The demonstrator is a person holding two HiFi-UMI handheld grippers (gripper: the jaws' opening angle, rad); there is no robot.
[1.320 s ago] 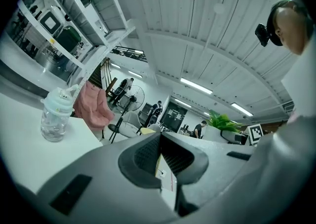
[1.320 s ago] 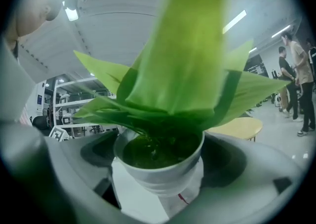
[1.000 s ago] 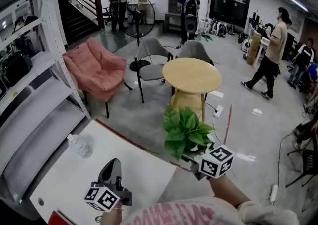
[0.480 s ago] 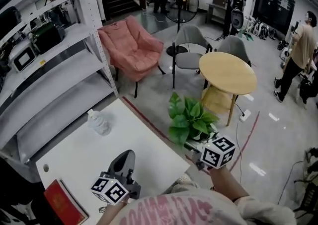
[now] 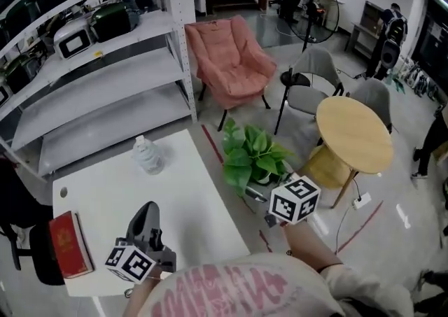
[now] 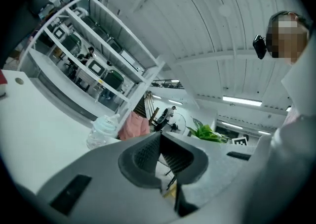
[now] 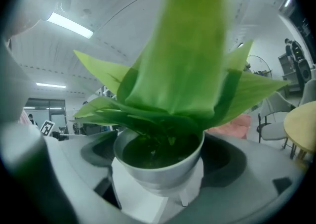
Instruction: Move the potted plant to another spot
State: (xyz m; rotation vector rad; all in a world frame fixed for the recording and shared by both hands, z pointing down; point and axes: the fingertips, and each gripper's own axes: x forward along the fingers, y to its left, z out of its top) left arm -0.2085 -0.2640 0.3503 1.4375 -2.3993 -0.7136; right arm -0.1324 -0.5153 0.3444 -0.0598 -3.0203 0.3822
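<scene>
Head view: potted plant (image 5: 252, 158) hung in the air just off the right edge of the counter (image 5: 196, 196), above the floor, carried by the right tongs (image 5: 269, 186). Left tongs (image 5: 148, 216) hovered over the counter. A red book (image 5: 70, 242) lay at its near left corner and a water bottle (image 5: 148, 155) stood at the far side.

Left gripper view: jaws pressed together, nothing between them.

Right gripper view: jaws clamped on either side of the small white pot (image 7: 159, 161), with leaves filling most of the frame.

Handling guess: the pot looked light, rigid and smooth, so probably slippery. The foliage was soft and top-heavy, so grip belonged low on the pot wall, kept upright.

No brand or label was readable. Only square markers showed on the cubes, and the shirt print was illegible.
</scene>
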